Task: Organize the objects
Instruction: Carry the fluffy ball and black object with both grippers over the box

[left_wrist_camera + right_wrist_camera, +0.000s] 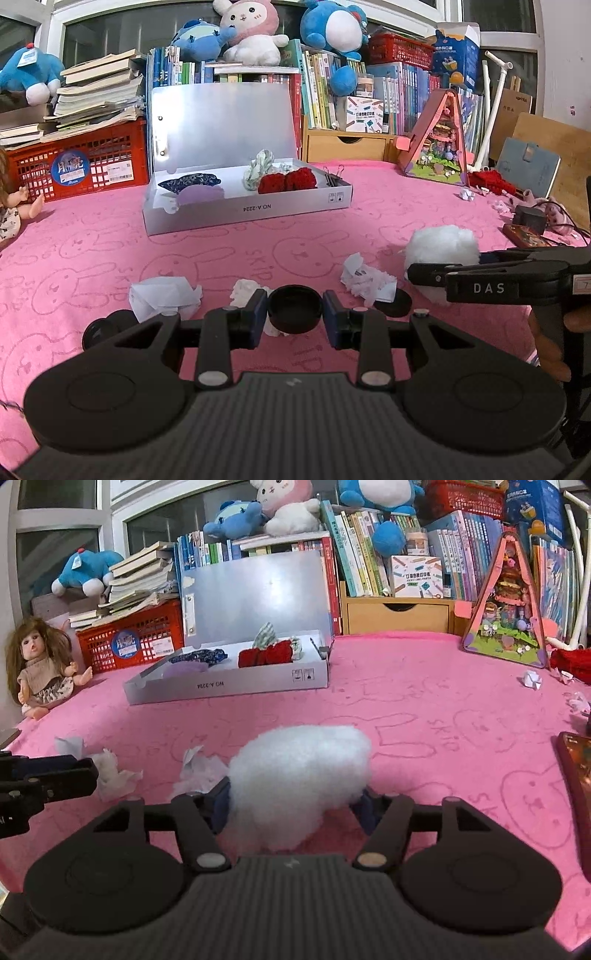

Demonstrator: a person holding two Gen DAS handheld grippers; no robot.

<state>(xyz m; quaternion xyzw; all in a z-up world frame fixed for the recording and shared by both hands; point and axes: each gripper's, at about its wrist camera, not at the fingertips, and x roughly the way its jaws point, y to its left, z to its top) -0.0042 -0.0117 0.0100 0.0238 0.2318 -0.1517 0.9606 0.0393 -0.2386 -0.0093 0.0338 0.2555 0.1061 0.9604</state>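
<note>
black cap (294, 309): round, shallow, hollow side up; clamped between the blue pads of the left gripper (294, 317); held over the near part of the counter, above a bit of white crumpled paper
left gripper: closed tight on the black cap; pads touch it on both sides
white fluff ball (301, 771): big cotton-like wad; sits between the fingers of the right gripper (295, 806); blue pads press into its lower sides; near middle of the counter
right gripper: about half open, gripping the white fluff ball; in the left wrist view it comes in from the right edge, side-on, with "DAS" on it
second black cap (393, 303): flat on the counter, just right of the held cap, beside crumpled paper
crumpled papers (365, 278): several white wads scattered along the near part of the counter; one more (164, 297) to the left
black round thing (107, 326): near left, partly hidden behind the left gripper; cannot tell what it is
counter (424, 709): covered in pink cloth with rabbit outlines
grey box (243, 208): lid up, toward the far edge, left of centre; holds red knitted pieces (288, 180), a green-white cloth, dark blue patterned cloth, a lilac piece; binder clips at its right end
doll (40, 664): seated at far left edge
triangular pink toy house (511, 605): far right edge
backdrop: books, red crates, plush toys behind the far edge
</note>
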